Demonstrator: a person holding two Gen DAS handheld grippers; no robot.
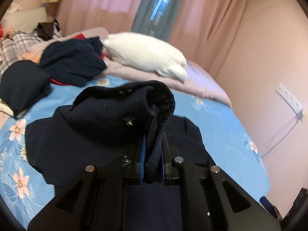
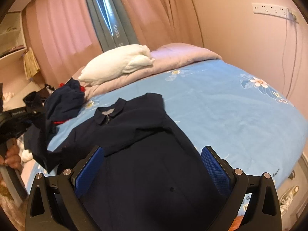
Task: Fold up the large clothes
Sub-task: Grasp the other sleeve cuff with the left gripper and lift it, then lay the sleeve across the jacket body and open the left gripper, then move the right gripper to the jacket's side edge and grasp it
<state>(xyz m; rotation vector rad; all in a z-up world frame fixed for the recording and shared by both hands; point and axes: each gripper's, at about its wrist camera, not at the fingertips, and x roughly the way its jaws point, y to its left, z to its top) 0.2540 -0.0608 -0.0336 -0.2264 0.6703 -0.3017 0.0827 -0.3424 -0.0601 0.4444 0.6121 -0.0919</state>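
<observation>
A large dark navy jacket [image 2: 146,154] lies spread on the blue floral bedsheet [image 2: 221,104], collar [image 2: 109,113] toward the far end. My left gripper [image 1: 153,146] is shut on a sleeve cuff of the jacket [image 1: 125,113] and holds it lifted above the garment; a snap button shows on the cuff. My right gripper [image 2: 152,165] is open and empty, hovering over the jacket's lower body, its blue pads [image 2: 215,169] wide apart. The left gripper also shows at the left edge of the right wrist view [image 2: 17,119], with the sleeve hanging from it.
A white pillow [image 2: 117,63] rests on a folded lilac quilt [image 2: 173,59] at the bed's far end. A heap of other navy clothes [image 1: 71,61] lies at the far left. Pink curtains and a wall with a socket strip [image 2: 273,9] stand beyond the bed.
</observation>
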